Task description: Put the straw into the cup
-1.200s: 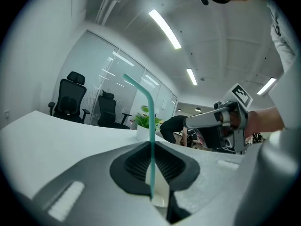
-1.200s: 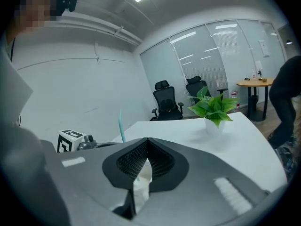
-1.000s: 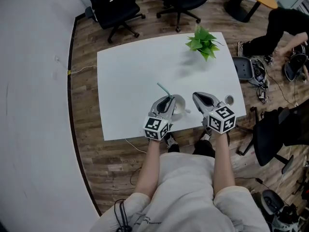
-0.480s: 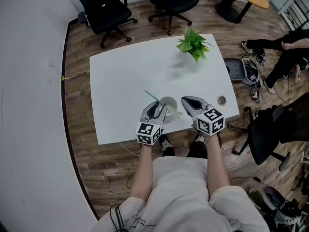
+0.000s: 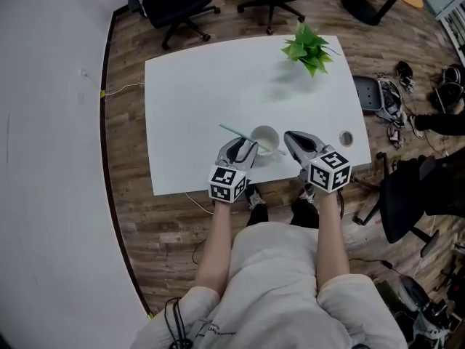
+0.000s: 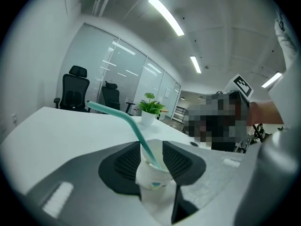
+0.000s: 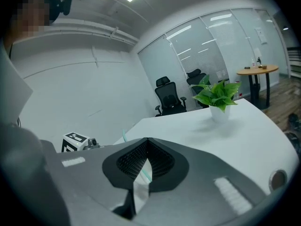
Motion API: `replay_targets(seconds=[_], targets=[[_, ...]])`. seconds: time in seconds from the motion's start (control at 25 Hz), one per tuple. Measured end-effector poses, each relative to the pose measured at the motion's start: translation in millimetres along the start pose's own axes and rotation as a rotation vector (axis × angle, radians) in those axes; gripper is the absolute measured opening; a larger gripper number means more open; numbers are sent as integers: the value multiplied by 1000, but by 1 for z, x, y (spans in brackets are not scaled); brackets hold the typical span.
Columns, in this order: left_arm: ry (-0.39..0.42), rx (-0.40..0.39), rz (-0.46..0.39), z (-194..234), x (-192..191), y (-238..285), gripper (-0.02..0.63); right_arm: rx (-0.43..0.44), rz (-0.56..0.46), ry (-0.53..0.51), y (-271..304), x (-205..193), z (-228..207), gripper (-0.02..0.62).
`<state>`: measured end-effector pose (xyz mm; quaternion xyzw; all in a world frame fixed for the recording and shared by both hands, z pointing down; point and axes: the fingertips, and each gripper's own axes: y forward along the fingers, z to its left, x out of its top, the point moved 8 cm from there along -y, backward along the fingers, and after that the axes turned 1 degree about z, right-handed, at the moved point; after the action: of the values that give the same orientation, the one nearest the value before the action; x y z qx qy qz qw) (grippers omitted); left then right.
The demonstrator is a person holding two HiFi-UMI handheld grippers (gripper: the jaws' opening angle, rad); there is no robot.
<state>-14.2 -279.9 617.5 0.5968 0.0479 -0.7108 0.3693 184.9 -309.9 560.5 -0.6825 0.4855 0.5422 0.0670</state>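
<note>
Left gripper: the jaws are closed to a narrow gap on the cup. The cup sits between the two ribbed pads, with one pad against each side of its wall. Its base, which bears a small teal mark, lies toward the camera end of the pads, and its rim lies toward the jaw tips.

Straw: it is teal, and its lower end is inside the cup. The shaft rises out of the rim between the left jaws, bends above the pads, and its free end points away to the left of the jaws, above the table.

Right gripper: the jaws are closed and the tips meet. Behind the tips a V-shaped gap opens between the pads, and nothing is gripped in it. Through this gap a white surface and a thin sliver of the straw are visible beyond the jaws. In the head view the right jaw tips point at the cup from its right side, just beside its rim. Contact with the rim cannot be confirmed.

Both grippers sit at the near edge of the table, with the cup between their tips.
</note>
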Motion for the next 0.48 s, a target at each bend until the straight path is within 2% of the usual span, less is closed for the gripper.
replay_targets(seconds=[0.16, 0.36, 0.48], targets=[[10, 27, 40, 2, -8, -5, 132, 18, 15, 1, 2, -6, -1, 26], [-48, 56, 46, -2, -15, -9, 132, 78, 51, -41, 7, -8, -1, 26], [-66, 101, 50, -10, -16, -13, 132, 120, 62, -59, 9, -4, -4, 26]])
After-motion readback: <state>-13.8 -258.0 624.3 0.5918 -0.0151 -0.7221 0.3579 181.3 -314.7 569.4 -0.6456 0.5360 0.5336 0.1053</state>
